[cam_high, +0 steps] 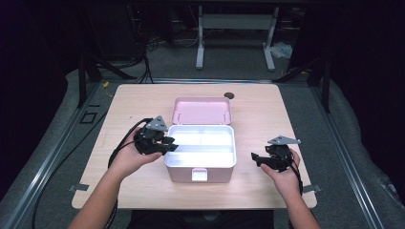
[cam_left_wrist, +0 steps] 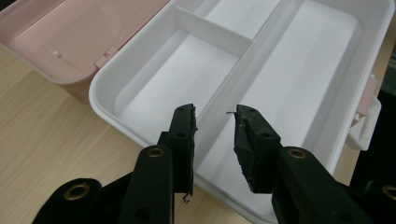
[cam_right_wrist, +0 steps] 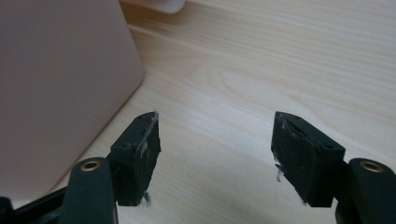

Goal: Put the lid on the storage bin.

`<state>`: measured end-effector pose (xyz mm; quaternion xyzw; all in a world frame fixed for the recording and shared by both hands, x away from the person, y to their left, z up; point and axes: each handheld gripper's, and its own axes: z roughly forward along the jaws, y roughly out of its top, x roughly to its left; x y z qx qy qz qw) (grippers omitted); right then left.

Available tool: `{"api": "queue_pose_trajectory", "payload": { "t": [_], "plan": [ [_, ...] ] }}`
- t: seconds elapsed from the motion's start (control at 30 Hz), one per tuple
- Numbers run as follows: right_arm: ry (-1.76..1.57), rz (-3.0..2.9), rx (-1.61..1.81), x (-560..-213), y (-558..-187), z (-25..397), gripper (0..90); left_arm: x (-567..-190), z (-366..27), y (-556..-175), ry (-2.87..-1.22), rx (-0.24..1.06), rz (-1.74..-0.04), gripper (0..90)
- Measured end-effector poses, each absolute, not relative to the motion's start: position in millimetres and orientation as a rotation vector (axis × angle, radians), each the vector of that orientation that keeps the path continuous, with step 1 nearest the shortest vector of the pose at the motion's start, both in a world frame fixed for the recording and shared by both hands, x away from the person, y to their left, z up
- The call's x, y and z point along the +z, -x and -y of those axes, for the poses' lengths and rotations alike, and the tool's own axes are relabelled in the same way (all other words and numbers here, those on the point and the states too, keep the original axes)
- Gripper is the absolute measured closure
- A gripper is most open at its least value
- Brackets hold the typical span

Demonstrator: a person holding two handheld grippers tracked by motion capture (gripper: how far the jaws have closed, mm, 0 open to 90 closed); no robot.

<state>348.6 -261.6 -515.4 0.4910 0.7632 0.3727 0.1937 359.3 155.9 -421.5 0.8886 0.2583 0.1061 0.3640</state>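
I see the pink box point(cam_high: 200, 160) in the middle of the surface point(cam_high: 267, 109), its lid point(cam_high: 201, 110) thrown back and the white tray point(cam_left_wrist: 280, 79) bare. My left gripper point(cam_left_wrist: 215, 116) hangs over the tray's left edge, jaws narrowly parted, holding nothing. My right gripper point(cam_right_wrist: 215, 126) sits beside the box's right wall, jaws wide.

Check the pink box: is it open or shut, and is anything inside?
Open and empty. The pink box has its lid folded back flat on the table, and its white tray compartments hold nothing.
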Motion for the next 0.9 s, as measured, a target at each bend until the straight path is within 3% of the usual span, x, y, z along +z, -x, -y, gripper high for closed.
{"api": "queue_pose_trajectory", "payload": {
  "t": [0.23,0.4,0.7,0.9],
  "plan": [
    [-1.358,-2.108,1.089,-500.3,-365.3,253.5,31.1,-431.2,-170.7,-353.4,-2.225,0.375,-0.771,57.2],
    [-1.360,-2.074,1.148,-494.6,-378.4,246.9,30.2,-431.5,-183.7,-354.4,-2.112,0.348,-0.858,55.4],
    [-1.342,-2.057,1.219,-481.4,-405.8,234.4,39.4,-438.8,-182.3,-347.4,-2.127,0.352,-0.861,52.2],
    [-1.388,-2.034,1.271,-464.8,-430.1,224.6,39.1,-439.8,-183.3,-344.5,-2.113,0.359,-0.866,52.2]
  ]
}}
